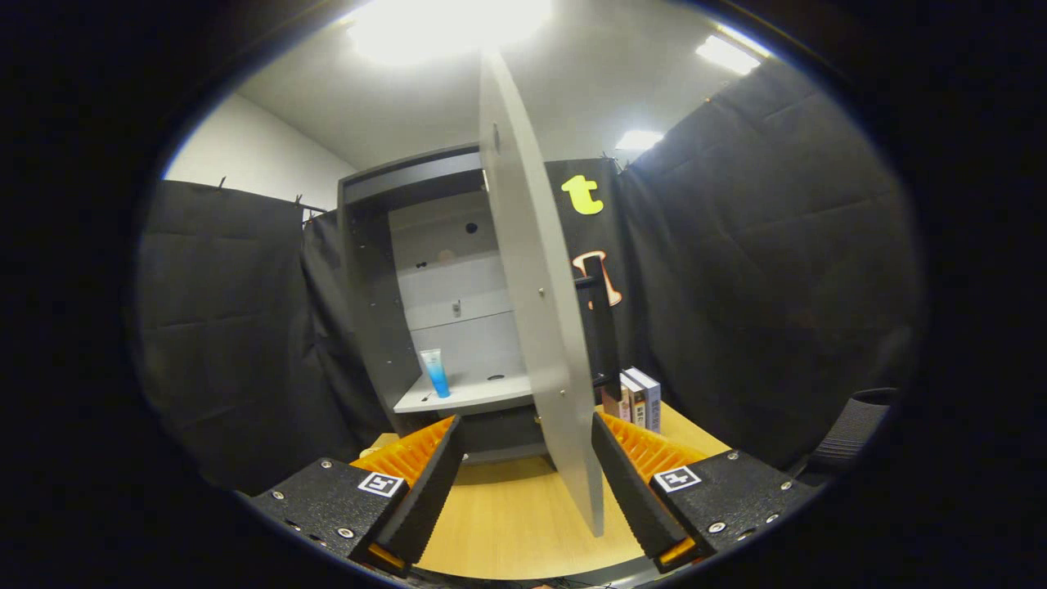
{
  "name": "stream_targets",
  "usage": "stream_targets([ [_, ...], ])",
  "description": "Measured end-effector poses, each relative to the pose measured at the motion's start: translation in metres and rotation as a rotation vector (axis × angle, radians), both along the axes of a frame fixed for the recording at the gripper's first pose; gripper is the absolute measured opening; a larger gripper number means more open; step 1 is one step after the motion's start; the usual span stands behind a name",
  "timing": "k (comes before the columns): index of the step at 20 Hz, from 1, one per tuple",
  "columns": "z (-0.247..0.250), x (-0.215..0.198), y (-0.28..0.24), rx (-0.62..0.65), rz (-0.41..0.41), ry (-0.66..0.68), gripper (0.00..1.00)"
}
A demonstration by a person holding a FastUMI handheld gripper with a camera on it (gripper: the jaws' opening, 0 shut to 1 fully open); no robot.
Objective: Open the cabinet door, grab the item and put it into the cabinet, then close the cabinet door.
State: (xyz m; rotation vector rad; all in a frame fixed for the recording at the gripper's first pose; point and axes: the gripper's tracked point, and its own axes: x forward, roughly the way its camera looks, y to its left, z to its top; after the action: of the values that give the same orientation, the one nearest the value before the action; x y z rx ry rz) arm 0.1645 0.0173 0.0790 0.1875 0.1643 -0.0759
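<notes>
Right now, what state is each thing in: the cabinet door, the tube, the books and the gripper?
Cabinet door: open, swung out edge-on between the fingers.
Tube: upright on the cabinet shelf.
Books: standing upright on the table, beside the cabinet.
Gripper: open, fingers apart, holding nothing.

My gripper point(527, 458) has its fingers spread wide apart, and the open cabinet door point(536, 303) stands edge-on between them at the centre of the frame. Left of the door I see a tube point(435, 372) upright on the cabinet point(368, 286) shelf; some books point(642, 398) stand on the bench point(507, 507) to the right.
</notes>
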Motion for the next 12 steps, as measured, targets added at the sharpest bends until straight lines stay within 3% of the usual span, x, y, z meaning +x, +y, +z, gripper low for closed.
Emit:
stream_targets([
  [6,0.021,0.014,-0.084,-0.026,-0.197,-0.052,0.95],
  [12,0.019,0.043,-0.123,-0.004,-0.288,-0.041,0.95],
])
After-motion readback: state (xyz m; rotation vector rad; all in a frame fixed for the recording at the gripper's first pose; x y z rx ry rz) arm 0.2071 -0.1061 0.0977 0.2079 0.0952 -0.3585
